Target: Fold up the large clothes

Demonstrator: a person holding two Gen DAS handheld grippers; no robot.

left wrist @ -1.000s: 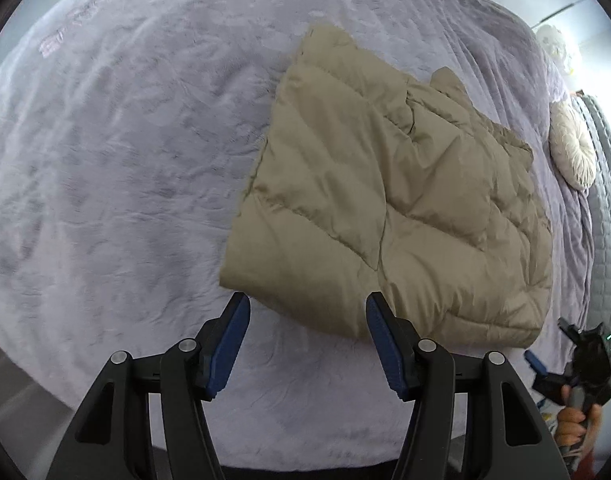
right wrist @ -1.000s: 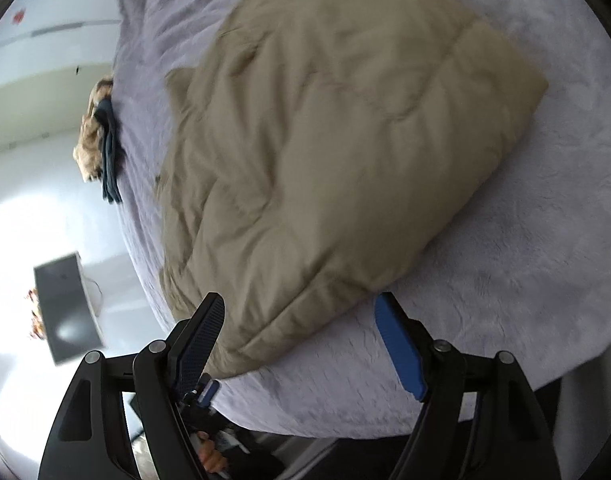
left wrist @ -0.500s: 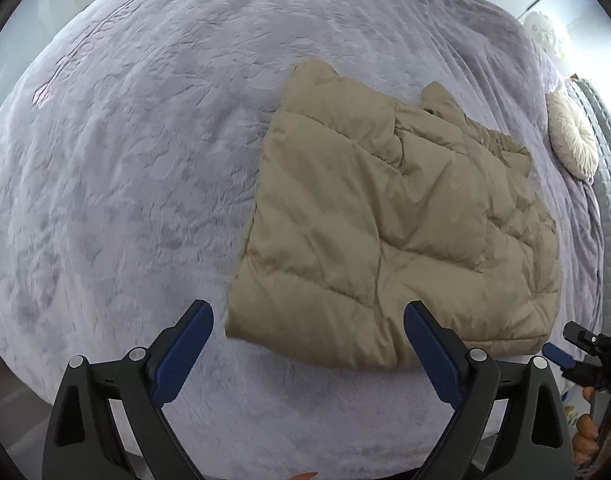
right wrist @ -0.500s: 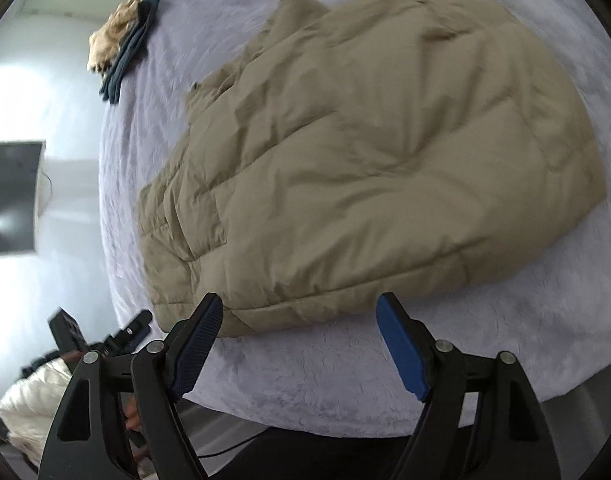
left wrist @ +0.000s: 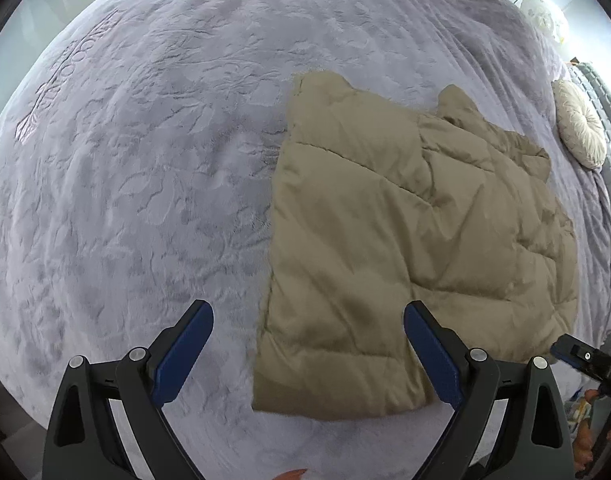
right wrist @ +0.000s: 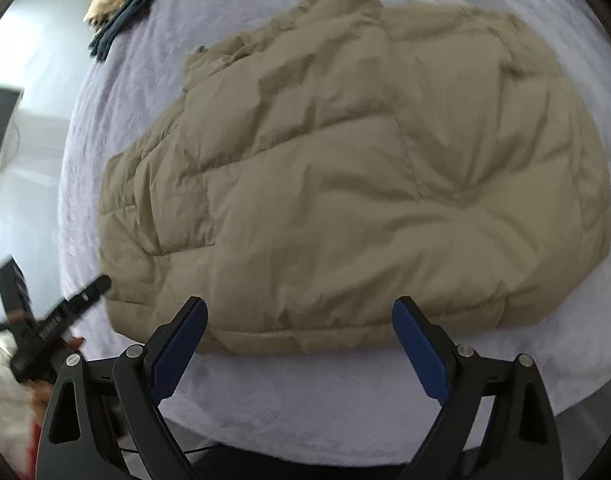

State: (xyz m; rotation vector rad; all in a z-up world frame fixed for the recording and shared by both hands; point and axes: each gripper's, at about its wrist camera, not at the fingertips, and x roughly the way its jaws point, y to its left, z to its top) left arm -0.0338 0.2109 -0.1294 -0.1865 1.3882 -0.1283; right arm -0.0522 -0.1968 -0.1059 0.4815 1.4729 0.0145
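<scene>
Now both tools, left and right, hover with jaws apart over the folded jacket near the bed's front edge; puffy layers could spring open if nudged.

Tan quilted jacket (lavender leaf-embossed bedspread).

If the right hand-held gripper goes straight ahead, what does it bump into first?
Probably the tan jacket. The right hand-held gripper is open and pointed at its near edge, with the jacket lying flat on the bed. Depth is hard to judge.
</scene>
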